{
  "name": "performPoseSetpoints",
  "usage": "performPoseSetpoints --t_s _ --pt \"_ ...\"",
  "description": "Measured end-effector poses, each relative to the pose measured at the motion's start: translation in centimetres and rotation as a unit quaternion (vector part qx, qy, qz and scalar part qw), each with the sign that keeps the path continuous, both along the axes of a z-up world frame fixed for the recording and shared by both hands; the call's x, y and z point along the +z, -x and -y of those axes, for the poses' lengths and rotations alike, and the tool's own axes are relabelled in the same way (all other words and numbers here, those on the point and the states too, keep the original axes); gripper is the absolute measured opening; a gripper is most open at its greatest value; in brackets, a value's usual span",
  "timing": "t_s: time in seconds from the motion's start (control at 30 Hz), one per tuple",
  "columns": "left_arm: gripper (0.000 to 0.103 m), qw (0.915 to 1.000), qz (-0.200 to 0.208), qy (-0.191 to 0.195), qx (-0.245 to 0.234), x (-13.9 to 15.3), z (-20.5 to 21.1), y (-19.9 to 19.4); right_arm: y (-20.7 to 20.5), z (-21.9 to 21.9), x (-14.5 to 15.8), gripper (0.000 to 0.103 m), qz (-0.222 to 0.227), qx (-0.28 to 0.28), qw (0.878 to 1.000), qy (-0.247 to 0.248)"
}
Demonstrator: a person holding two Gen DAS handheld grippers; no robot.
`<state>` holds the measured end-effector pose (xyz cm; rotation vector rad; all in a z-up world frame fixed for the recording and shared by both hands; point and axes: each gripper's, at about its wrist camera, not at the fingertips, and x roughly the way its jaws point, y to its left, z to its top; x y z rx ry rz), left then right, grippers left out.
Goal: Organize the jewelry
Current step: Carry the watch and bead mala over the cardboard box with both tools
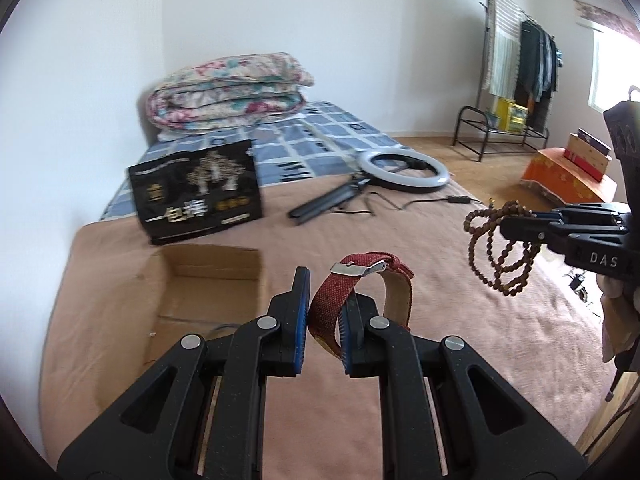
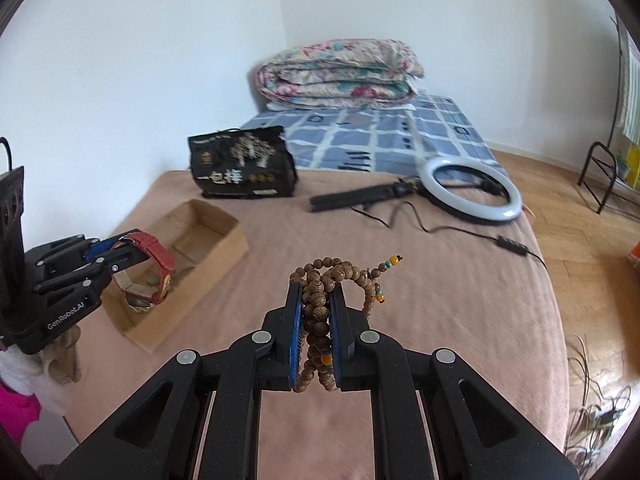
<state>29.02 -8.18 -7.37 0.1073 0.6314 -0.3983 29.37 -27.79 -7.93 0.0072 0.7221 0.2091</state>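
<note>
My left gripper (image 1: 326, 300) is shut on a red fabric watch strap (image 1: 332, 300) with a metal buckle, held above the bed just right of an open cardboard box (image 1: 208, 280). In the right wrist view the left gripper (image 2: 128, 250) holds the red watch (image 2: 158, 268) over the near end of the box (image 2: 216, 248). My right gripper (image 2: 316, 300) is shut on a brown wooden bead bracelet (image 2: 320, 292) with coloured beads, above the pink blanket. It also shows in the left wrist view (image 1: 508, 222), beads (image 1: 496, 252) dangling.
A black printed bag (image 1: 196, 192) stands behind the box. A ring light (image 1: 404, 168) with folded tripod and cable lies farther back. A folded floral quilt (image 1: 228, 88) sits at the bed's head. The wall is at the left, wooden floor at the right.
</note>
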Motion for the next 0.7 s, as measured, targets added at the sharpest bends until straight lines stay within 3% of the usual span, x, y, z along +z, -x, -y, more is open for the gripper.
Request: performPoseSetpoints --t_s 0.3,0.7 --pt "0.012 0.9985 0.004 -0.007 0.053 0.1 -6.7 -1.3 -2.7 -5.5 0.9 0.010 0.012 0.045 0.999 -0.007" --pt "0.012 0.9955 -0.005 -0.019 0.093 -2.2 -11.3 -3.2 -6.5 -11.7 -0.5 0.010 0.008 0.086 0.996 -0.025"
